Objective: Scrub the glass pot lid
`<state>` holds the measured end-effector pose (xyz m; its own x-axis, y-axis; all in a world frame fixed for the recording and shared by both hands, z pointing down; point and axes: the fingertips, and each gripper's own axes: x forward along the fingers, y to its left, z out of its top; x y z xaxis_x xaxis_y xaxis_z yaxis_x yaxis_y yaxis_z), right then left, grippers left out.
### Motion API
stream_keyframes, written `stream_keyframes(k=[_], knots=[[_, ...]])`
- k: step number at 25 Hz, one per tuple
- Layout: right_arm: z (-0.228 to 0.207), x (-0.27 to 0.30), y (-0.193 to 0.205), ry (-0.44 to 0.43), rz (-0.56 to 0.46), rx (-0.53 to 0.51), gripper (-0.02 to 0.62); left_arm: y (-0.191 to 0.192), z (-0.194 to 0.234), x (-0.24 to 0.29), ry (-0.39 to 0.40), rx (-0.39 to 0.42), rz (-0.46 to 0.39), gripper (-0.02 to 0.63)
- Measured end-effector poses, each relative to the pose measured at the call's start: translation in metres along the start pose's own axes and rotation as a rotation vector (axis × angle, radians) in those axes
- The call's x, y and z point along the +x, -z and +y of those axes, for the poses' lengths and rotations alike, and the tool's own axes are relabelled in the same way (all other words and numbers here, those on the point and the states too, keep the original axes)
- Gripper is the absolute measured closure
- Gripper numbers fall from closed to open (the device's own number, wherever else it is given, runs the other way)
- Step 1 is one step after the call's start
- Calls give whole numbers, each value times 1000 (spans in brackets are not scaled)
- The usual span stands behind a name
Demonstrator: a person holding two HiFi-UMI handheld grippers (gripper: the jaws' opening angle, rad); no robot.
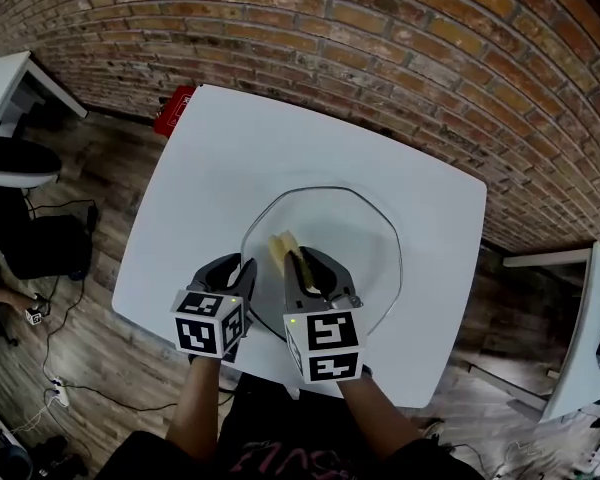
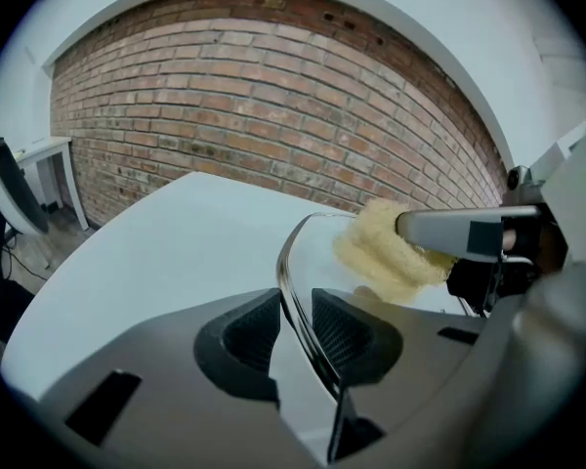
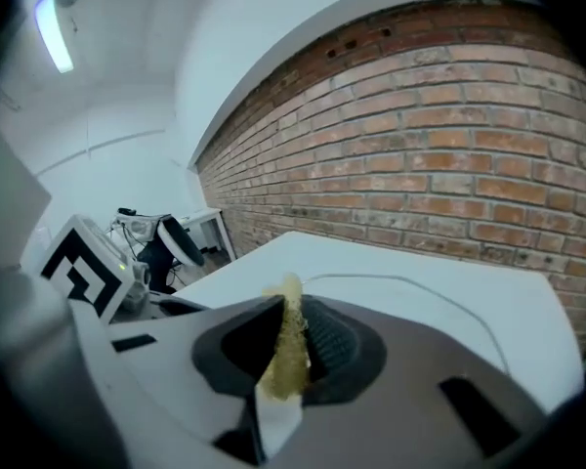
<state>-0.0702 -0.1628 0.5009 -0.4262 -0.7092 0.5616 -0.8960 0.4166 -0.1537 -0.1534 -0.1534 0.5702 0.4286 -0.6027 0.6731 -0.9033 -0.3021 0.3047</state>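
Observation:
The glass pot lid (image 1: pixel 355 230), round with a thin metal rim, lies on the white table (image 1: pixel 210 158). My left gripper (image 1: pixel 242 273) is at the lid's near-left edge. In the left gripper view the rim (image 2: pixel 291 262) runs between its jaws, and the left gripper (image 2: pixel 295 325) is shut on it. My right gripper (image 1: pixel 302 268) is over the lid's near side, shut on a yellow sponge (image 1: pixel 283 249). The sponge (image 3: pixel 289 345) is squeezed flat between the right gripper (image 3: pixel 291 340) pads. From the left gripper view the sponge (image 2: pixel 383 254) rests against the glass.
A red object (image 1: pixel 174 109) sits at the table's far-left corner. A brick wall (image 1: pixel 380 28) runs behind the table. An office chair (image 1: pixel 18 163) and cables are on the wooden floor at left, and another white desk (image 1: pixel 588 338) stands at right.

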Motion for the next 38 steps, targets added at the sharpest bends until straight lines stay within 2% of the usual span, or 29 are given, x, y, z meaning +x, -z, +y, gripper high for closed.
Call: stream_keyframes(k=[6, 12, 17, 26, 30, 32, 34, 38], knots=[[17, 17, 18, -25, 60, 23, 538, 0, 3, -1, 9, -4, -5, 502], [0, 17, 26, 25, 93, 10, 538, -1, 2, -1, 9, 5, 2, 503], [-40, 5, 29, 117, 106, -7, 537, -1, 4, -2, 1, 16, 6, 503], [-141, -38, 43, 361, 133, 42, 537, -3, 3, 3, -21, 25, 6, 503], [-161, -49, 43, 414, 126, 50, 537, -4, 2, 5, -25, 25, 3, 503], [-159, -53, 36, 401, 100, 58, 537, -4, 1, 5, -26, 25, 2, 503], [-141, -54, 25, 344, 64, 70, 537, -3, 0, 5, -25, 23, 1, 503], [-60, -42, 14, 114, 58, 62, 537, -2, 0, 2, -19, 16, -2, 503]])
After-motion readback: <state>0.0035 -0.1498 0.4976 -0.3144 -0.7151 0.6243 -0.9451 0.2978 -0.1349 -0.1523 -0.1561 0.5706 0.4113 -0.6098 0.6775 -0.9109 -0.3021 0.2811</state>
